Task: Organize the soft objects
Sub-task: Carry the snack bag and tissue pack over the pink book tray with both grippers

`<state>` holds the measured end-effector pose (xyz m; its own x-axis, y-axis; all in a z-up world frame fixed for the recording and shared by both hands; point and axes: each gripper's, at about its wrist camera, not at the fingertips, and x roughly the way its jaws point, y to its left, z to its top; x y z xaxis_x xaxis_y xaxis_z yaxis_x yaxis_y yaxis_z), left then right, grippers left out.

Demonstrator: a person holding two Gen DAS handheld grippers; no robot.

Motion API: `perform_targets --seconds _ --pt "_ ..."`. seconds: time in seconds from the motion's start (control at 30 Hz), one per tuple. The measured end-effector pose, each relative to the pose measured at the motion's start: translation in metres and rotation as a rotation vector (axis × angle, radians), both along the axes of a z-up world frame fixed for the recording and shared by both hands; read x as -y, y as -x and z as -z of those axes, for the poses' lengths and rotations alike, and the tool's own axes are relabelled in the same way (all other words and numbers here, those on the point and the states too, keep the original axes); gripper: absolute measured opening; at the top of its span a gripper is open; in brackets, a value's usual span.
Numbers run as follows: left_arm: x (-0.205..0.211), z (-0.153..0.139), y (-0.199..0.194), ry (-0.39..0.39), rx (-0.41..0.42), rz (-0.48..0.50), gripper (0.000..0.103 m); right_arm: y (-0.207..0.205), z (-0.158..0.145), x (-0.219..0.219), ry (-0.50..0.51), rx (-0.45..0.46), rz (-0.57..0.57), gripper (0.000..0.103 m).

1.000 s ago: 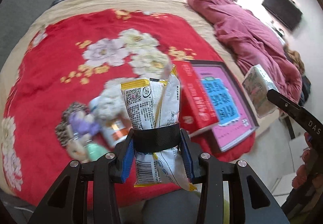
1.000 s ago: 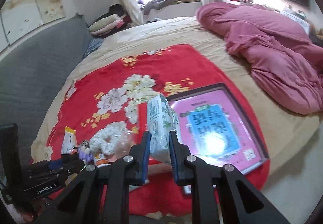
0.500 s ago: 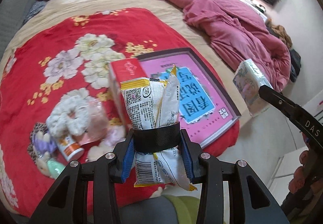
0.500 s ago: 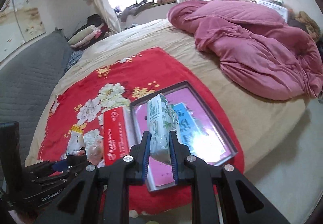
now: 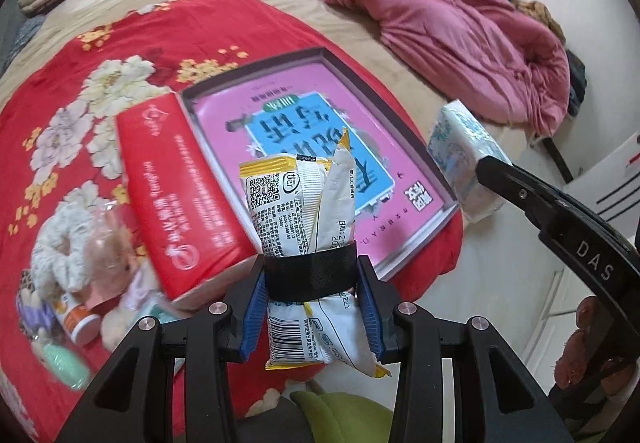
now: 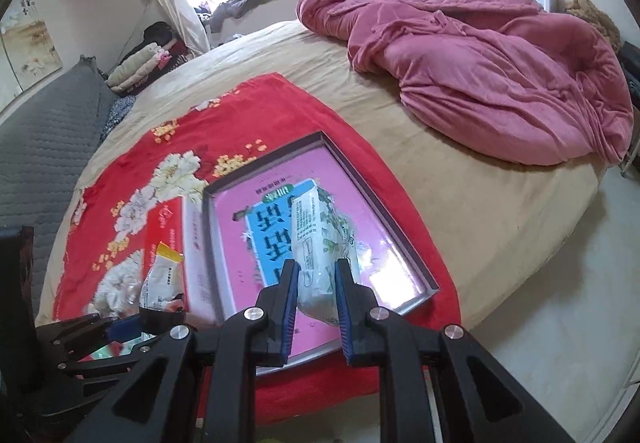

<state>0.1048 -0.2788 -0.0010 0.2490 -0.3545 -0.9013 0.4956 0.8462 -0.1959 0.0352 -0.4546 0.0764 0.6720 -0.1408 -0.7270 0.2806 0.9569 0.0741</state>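
My left gripper (image 5: 310, 275) is shut on a white and yellow snack packet (image 5: 300, 203), held upright above the near edge of the red floral blanket (image 5: 80, 83). My right gripper (image 6: 316, 271) is shut on a white and green tissue pack (image 6: 320, 239), held over the pink shallow box (image 6: 280, 211). In the left wrist view the tissue pack (image 5: 464, 159) hangs at the right of the box (image 5: 240, 115). In the right wrist view the snack packet (image 6: 162, 279) shows at lower left.
A red flat box (image 5: 176, 187) lies left of the pink box. A white scrunchie (image 5: 60, 247), a small bottle (image 5: 76, 317) and other small items lie at the blanket's near left. A crumpled pink duvet (image 6: 480, 63) lies at the far right. The floor (image 6: 560, 323) is at the right.
Both grippers have swung to the right with their packs still held. The pink box now sits ahead of both; the small items have slid to the left of view.
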Motion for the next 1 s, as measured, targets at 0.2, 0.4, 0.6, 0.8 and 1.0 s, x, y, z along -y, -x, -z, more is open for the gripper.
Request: perform_targets --seconds 0.2,0.4,0.6,0.8,1.0 --pt "0.022 0.024 -0.007 -0.027 -0.038 0.033 0.043 -0.010 0.025 0.013 0.013 -0.045 0.025 0.019" --pt "0.040 0.040 -0.013 -0.051 -0.062 0.067 0.043 -0.022 0.047 0.023 0.033 -0.089 0.062 0.019" --pt "0.051 0.056 -0.024 -0.066 -0.093 0.076 0.043 -0.034 0.061 0.030 0.083 -0.126 0.092 0.019" --pt "0.057 0.070 -0.029 -0.075 -0.119 0.079 0.043 -0.041 0.076 0.036 0.112 -0.162 0.116 0.019" --pt "0.062 0.073 -0.031 -0.077 -0.119 0.084 0.043 -0.043 0.086 0.039 0.069 -0.169 0.089 0.020"
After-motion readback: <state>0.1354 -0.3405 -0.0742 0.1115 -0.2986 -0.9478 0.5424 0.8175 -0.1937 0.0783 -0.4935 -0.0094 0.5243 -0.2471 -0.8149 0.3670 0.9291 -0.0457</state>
